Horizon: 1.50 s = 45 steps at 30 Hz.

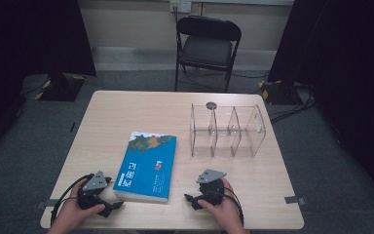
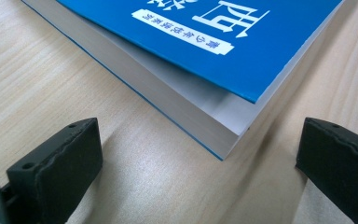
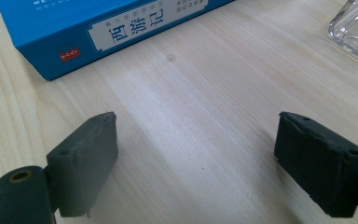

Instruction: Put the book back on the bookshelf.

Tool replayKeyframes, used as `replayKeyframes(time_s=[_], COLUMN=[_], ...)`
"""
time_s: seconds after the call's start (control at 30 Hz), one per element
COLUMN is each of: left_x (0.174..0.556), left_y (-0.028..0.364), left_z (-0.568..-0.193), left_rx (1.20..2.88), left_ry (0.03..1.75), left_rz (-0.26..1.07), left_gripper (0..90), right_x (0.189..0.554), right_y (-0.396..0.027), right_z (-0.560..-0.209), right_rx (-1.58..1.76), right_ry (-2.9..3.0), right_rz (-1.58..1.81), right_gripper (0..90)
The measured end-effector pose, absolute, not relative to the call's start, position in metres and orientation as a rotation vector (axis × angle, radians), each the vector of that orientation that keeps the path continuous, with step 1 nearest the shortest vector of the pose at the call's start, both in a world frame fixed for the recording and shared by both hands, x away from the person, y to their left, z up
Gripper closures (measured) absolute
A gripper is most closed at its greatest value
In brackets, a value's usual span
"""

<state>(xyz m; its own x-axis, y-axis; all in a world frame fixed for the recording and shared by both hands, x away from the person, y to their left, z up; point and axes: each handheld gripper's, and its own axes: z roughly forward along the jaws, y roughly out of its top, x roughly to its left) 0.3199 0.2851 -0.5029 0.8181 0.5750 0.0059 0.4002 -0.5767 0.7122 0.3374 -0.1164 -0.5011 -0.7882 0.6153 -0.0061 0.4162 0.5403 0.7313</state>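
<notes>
Down at the near edge of the table (image 1: pixel 253 204), 2 grippers rest, both with jaws spread and nothing between them. The left gripper (image 1: pixel 111 207) sits just beside the near left corner of the 1 blue book (image 1: pixel 147 165), closer to it than the right gripper (image 1: pixel 190 199). The book lies flat between them, its long axis running near to far. Farther right stands 1 clear divided rack (image 1: pixel 228 129), and beyond the table 1 folding chair (image 1: pixel 207 46).
</notes>
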Motion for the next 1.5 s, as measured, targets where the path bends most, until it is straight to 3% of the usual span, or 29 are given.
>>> replayKeyframes(time_s=[0.37,0.57,1.5], left_x=[0.319,0.316,0.323], left_y=[0.282,0.274,0.266], left_z=[-0.502,-0.494,-0.49], left_rx=[2.266,2.301,2.324], left_ry=[0.743,0.751,0.777], left_rz=[0.293,0.274,0.277], left_gripper=[0.1,12.1,19.5], right_x=[0.337,0.337,0.337], right_y=[-0.116,-0.116,-0.116], right_z=[-0.501,-0.501,-0.501], right_rx=[0.863,0.864,0.865], right_ry=[2.517,2.517,2.517], right_rz=[1.092,1.091,1.091], right_gripper=[12.8,12.8,12.8])
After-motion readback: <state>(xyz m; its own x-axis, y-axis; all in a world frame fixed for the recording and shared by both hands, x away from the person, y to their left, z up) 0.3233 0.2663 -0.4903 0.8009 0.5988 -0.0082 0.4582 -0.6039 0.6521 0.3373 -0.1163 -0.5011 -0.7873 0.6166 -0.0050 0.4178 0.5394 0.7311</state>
